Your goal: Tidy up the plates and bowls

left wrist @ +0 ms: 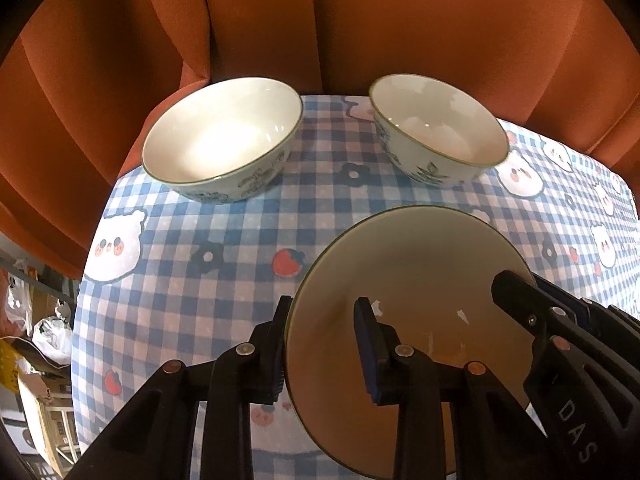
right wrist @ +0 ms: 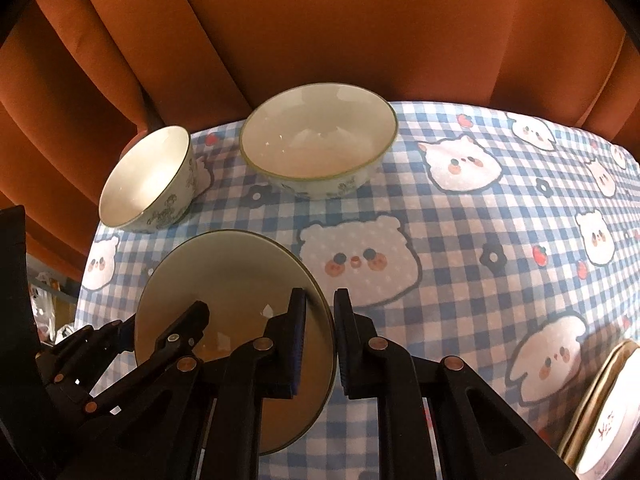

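Note:
A white plate with a dark rim [left wrist: 408, 276] is held between both grippers above the checked tablecloth. My left gripper [left wrist: 324, 344] straddles its left rim, one finger under and one on top. My right gripper [right wrist: 320, 340] straddles its right rim [right wrist: 224, 276] and also shows in the left wrist view [left wrist: 516, 292]. Both jaws look closed on the rim. Two white bowls with blue flower patterns stand at the table's far edge: a left one [left wrist: 220, 136] [right wrist: 148, 176] and a right one [left wrist: 436, 128] [right wrist: 320, 136].
The tablecloth [right wrist: 460, 240] has blue checks with bear and cat faces. Orange curtains [left wrist: 320, 20] hang right behind the table. A gold-rimmed dish with red marks [right wrist: 600, 412] sits at the near right corner. Boxes and bags [left wrist: 36, 340] lie on the floor to the left.

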